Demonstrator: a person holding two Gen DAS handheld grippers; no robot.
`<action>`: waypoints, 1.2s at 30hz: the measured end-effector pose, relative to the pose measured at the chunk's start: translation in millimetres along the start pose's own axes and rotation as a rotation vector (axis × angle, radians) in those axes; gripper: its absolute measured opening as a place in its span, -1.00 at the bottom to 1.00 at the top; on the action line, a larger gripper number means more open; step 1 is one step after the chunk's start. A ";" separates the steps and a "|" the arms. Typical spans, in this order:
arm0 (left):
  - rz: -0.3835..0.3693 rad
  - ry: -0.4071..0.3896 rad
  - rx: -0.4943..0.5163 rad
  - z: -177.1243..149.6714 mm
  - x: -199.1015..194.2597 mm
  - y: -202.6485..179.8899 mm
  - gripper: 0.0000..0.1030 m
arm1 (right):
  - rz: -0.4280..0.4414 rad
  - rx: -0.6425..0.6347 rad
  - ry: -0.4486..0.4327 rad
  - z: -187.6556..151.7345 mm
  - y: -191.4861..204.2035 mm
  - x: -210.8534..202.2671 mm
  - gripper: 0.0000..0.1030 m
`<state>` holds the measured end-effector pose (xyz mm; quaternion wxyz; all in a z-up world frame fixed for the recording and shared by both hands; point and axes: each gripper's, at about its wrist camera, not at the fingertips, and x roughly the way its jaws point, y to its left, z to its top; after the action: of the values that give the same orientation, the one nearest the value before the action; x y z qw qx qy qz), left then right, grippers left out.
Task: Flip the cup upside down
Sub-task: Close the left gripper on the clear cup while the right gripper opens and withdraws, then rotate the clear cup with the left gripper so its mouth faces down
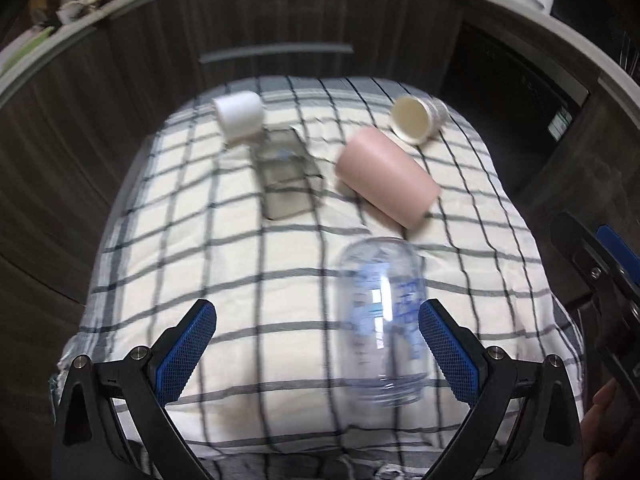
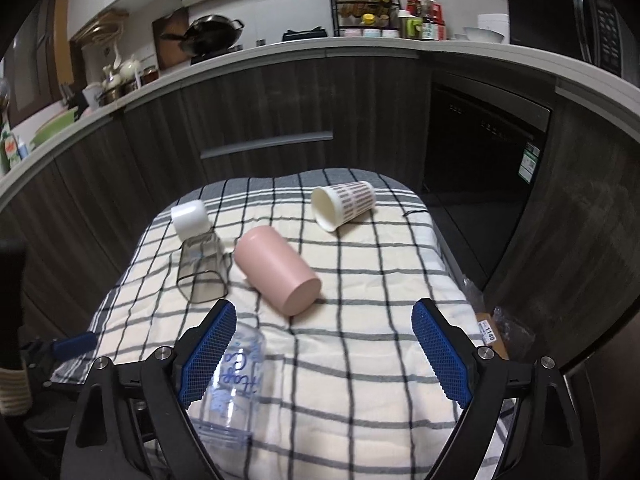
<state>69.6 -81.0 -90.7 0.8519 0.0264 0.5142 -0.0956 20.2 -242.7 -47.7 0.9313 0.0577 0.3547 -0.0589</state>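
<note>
Four cups were seen lying on their sides on a desk covered with a checked cloth (image 2: 360, 360). Nearest the cameras lay a clear cup with blue lettering (image 1: 382, 320); in the left wrist view it was blurred and its lettering could not be read, and in the right wrist view it was partly hidden behind one blue pad and cut off by the black frame. The left gripper (image 1: 318, 344) was held just above the cloth with its fingers spread wide; the clear cup lay between them, close to the right-hand pad, though contact could not be made out through the blur. The right gripper (image 2: 324, 354) was likewise held wide open, with only bare cloth between its fingers and the clear cup beside its left finger.

Further back a pink cup (image 2: 278, 274) lay tilted, its closed base turned toward the right wrist camera. Just beside it a smoky transparent cup (image 2: 202, 266) was seen with a white cap (image 2: 189, 215) at its far end. Near the far edge a white patterned cup (image 2: 344, 204) lay with its mouth facing left; in the left wrist view its pattern was hardly visible. Dark kitchen cabinets (image 2: 280, 112) stood behind.
</note>
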 end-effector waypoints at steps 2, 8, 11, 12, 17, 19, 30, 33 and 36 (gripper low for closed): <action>-0.016 0.040 0.000 6.6 9.0 -7.2 1.00 | 0.001 0.016 -0.006 1.2 -8.1 0.8 0.74; -0.018 0.157 0.012 22.0 34.8 -26.1 1.00 | 0.011 0.027 -0.067 6.5 -20.2 -1.1 0.74; -0.024 0.211 0.002 24.0 46.5 -29.3 0.99 | 0.028 0.023 -0.106 9.5 -23.1 -0.8 0.74; -0.022 0.227 0.003 23.9 50.5 -30.8 0.99 | 0.031 0.020 -0.113 10.4 -23.8 -0.3 0.74; -0.001 0.304 0.000 22.2 69.2 -35.1 0.98 | 0.047 0.020 -0.123 12.9 -29.4 6.5 0.75; 0.010 0.319 -0.011 23.5 74.6 -34.6 0.97 | 0.057 0.037 -0.110 12.0 -33.7 11.3 0.75; -0.003 0.450 -0.009 35.3 100.8 -39.8 0.96 | 0.106 0.137 -0.049 8.8 -48.8 31.1 0.75; -0.003 0.480 0.005 36.8 106.6 -42.7 0.96 | 0.116 0.164 -0.039 7.5 -52.0 33.1 0.75; -0.001 0.532 0.025 36.9 114.7 -46.5 0.81 | 0.120 0.177 -0.025 7.1 -52.8 35.2 0.75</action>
<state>144.9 -147.4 -172.0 0.6863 0.0608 0.7190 -0.0919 43.0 -298.3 -69.4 0.9289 0.1603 0.3322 -0.0350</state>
